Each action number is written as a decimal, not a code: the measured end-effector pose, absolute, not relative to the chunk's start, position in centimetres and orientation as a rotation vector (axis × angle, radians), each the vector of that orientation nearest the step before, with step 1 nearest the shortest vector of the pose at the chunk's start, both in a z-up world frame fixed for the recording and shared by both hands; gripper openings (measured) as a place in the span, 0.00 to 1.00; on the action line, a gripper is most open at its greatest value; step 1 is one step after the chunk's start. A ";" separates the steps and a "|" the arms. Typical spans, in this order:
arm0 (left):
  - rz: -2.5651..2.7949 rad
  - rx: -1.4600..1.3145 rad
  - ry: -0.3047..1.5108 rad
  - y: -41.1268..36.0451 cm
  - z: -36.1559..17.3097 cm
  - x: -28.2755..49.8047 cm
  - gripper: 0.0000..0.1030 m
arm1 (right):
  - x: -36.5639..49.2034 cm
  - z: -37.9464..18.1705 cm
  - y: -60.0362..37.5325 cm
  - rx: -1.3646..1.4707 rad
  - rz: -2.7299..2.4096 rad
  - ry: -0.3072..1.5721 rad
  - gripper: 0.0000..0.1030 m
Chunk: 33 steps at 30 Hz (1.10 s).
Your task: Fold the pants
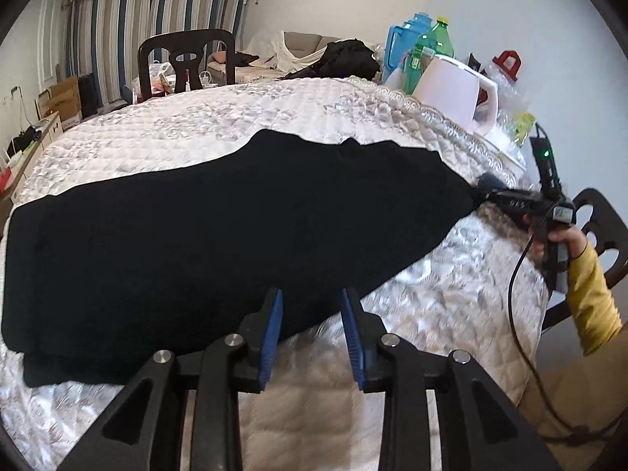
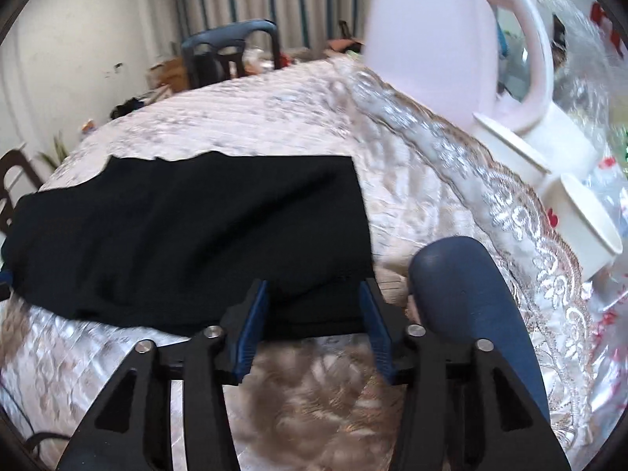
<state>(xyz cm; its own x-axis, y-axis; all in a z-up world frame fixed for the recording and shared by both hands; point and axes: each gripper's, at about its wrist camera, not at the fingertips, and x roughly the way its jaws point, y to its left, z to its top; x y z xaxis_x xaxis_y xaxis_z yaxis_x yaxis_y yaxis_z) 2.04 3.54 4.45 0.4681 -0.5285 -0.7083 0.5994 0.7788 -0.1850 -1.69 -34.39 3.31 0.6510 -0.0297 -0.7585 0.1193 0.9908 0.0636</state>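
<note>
Black pants (image 1: 219,231) lie folded lengthwise on a white quilted cover (image 1: 204,125) over the table. My left gripper (image 1: 312,302) stands open at the near long edge of the pants, its blue pads apart, with only the cloth's edge below them. In the right wrist view the pants (image 2: 188,235) reach to my right gripper (image 2: 314,294), which is open, the hem end lying flat between its wide-set pads. The left wrist view also shows the right gripper (image 1: 482,192) at the pants' right end, held by a hand in a yellow sleeve (image 1: 592,298).
A pink kettle (image 2: 435,47) and white paper cups (image 2: 588,219) stand at the cover's right edge, with green bottles (image 1: 429,51) and a blue jug (image 1: 404,35) behind. A blue chair back (image 2: 471,314) is close beside the right gripper. A dark chair (image 1: 186,61) stands across the table.
</note>
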 end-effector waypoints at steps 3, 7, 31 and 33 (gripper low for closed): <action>-0.697 0.055 0.845 3.1 4.3 2.8 0.33 | -1.2 3.5 -34.8 0.138 -0.072 0.858 0.48; -0.692 0.029 0.862 2.7 4.0 3.6 0.34 | -0.3 3.3 -34.8 0.135 -0.042 0.873 0.48; -0.733 0.007 0.905 0.4 3.4 5.5 0.41 | -1.9 4.8 -33.2 -0.016 -0.113 0.884 0.06; -0.733 0.003 0.910 0.3 3.3 5.6 0.41 | -1.7 4.4 -33.1 -0.027 -0.110 0.907 0.06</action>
<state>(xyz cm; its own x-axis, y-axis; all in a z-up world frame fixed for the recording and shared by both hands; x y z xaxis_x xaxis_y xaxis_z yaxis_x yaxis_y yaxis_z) 5.56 0.32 3.30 0.3917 -0.5760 -0.7175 0.5786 0.7605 -0.2946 -1.74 -33.05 4.44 0.6107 -0.1066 -0.7847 0.0839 0.9940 -0.0698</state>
